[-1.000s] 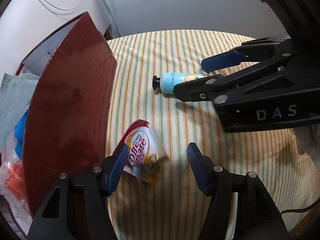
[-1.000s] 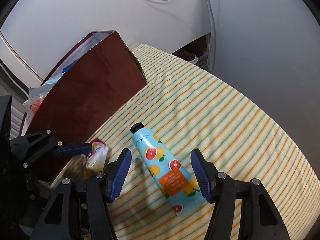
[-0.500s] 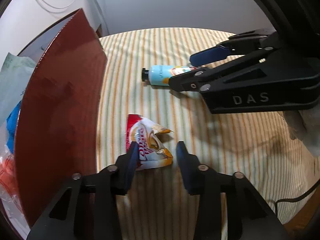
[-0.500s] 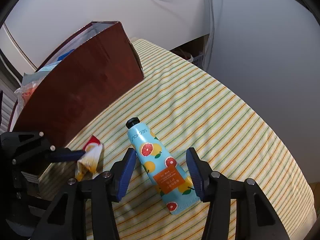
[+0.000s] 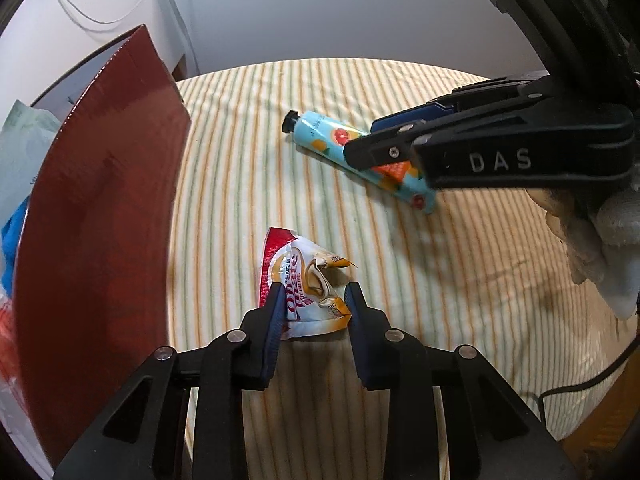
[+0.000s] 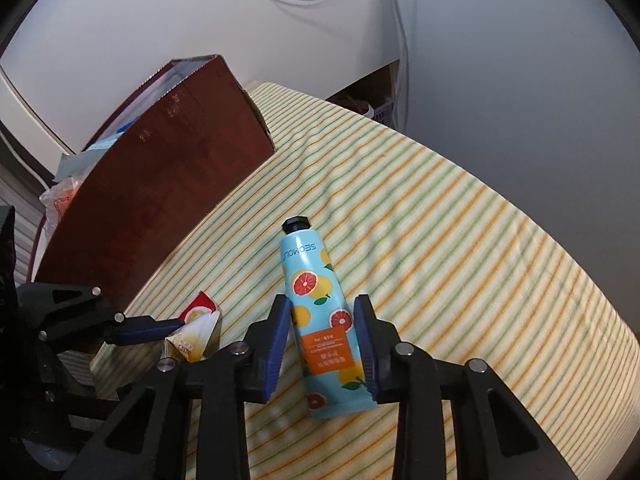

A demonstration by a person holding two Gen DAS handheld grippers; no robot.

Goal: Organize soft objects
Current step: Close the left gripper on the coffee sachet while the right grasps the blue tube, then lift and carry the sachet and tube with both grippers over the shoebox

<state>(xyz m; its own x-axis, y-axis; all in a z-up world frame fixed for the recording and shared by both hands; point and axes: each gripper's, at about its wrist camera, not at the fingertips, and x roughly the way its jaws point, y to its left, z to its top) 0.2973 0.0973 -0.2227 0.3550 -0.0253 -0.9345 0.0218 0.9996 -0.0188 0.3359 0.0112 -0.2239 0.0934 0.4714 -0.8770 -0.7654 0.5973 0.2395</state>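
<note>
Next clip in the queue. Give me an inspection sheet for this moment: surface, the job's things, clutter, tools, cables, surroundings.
Surface: striped cloth, wrinkled, yellow, green and orange lines.
Job's things: crumpled creamer sachet; blue citrus-print tube, black cap pointing away from the right tool; brown box at the cloth's edge, bags showing behind its wall.
Clutter: nothing seen on the cloth beyond these.
Tools: left tool closing, pads against the sachet; right tool closing astride the tube, contact not clear.
Cables: white wires on the wall; dark cord at the cloth's edge.
Surroundings: pale walls; gloved hand behind the right tool.
</note>
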